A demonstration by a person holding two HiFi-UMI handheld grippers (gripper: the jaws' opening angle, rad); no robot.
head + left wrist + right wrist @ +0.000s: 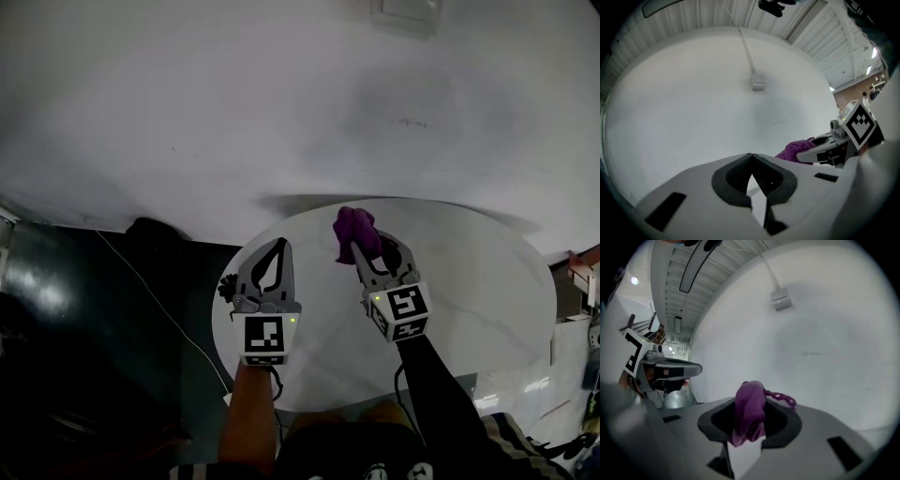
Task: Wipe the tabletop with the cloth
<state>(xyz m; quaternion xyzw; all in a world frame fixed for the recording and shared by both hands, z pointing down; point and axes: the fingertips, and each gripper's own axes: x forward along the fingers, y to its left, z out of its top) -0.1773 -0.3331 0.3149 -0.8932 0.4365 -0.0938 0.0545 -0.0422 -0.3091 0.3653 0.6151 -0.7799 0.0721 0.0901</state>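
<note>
A purple cloth point(355, 232) is bunched up between the jaws of my right gripper point(363, 246), which is shut on it above the round white tabletop point(478, 291). In the right gripper view the cloth point(750, 412) hangs from the jaw tips, with a small knitted loop at its right. My left gripper point(277, 253) is held beside it to the left, jaw tips together and nothing between them. From the left gripper view the jaws point(752, 161) meet at a point, and the cloth point(794, 151) shows at the right with the other gripper.
A white wall point(281, 94) with a mounted box and cable point(758, 82) fills the far side. Dark floor point(84, 309) with a thin white cord lies left of the table. Boxes and clutter point(581, 281) stand at the right edge.
</note>
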